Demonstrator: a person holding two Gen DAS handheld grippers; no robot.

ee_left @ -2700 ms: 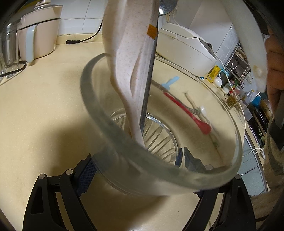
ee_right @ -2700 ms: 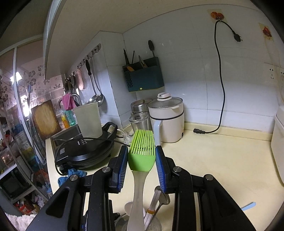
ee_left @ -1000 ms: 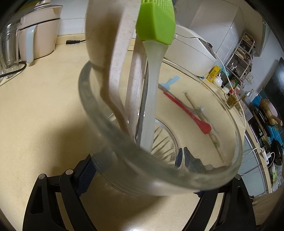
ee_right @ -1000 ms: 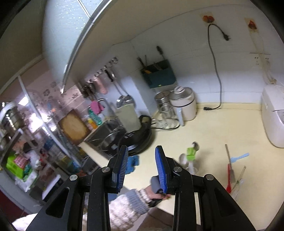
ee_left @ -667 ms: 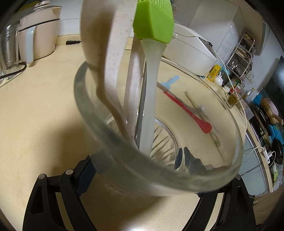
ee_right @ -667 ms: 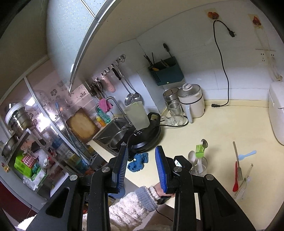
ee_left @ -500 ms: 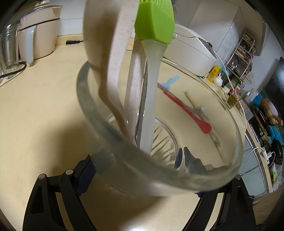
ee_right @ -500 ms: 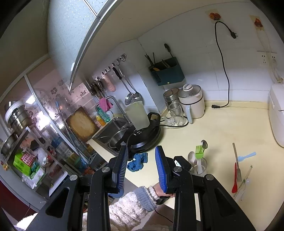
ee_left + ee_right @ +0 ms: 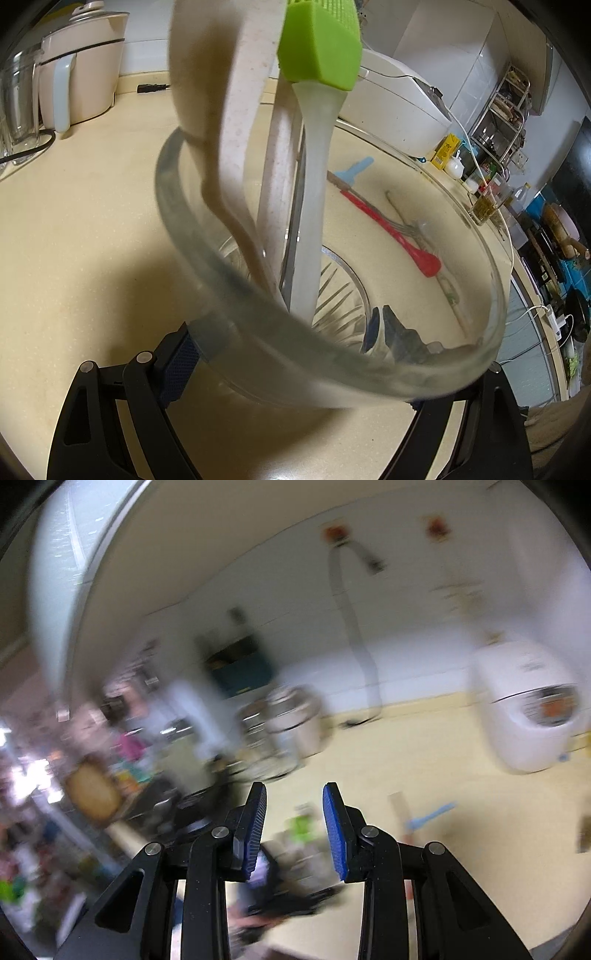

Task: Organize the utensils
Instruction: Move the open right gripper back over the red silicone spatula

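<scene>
While the left hand-held gripper (image 9: 295, 354) is clamping a clear glass (image 9: 229, 280) between its blue pads (image 9: 179, 363), the glass is sitting low in the left wrist view with its rim tilted toward the camera. Three utensils are standing in it: a green brush (image 9: 319, 48) on a frosted handle, a beige speckled spoon (image 9: 236, 122), and a dark metal handle (image 9: 293, 221) between them, all leaning against the near rim. Beyond the glass, seen through its wall, a red spoon (image 9: 399, 232), a fork (image 9: 406, 225) and a blue scoop (image 9: 356, 168) are lying close together on the cream table (image 9: 81, 221). A kettle (image 9: 79, 81) is standing at the back left and a white cooker (image 9: 399, 110) at the back right.

In the right wrist view everything past the right hand-held gripper (image 9: 294, 829) is blurring heavily. Its jaws are standing apart with nothing between them. Far below them the glass with the green brush is showing as a smear on the table, and the blue scoop is lying off to the right of it.
</scene>
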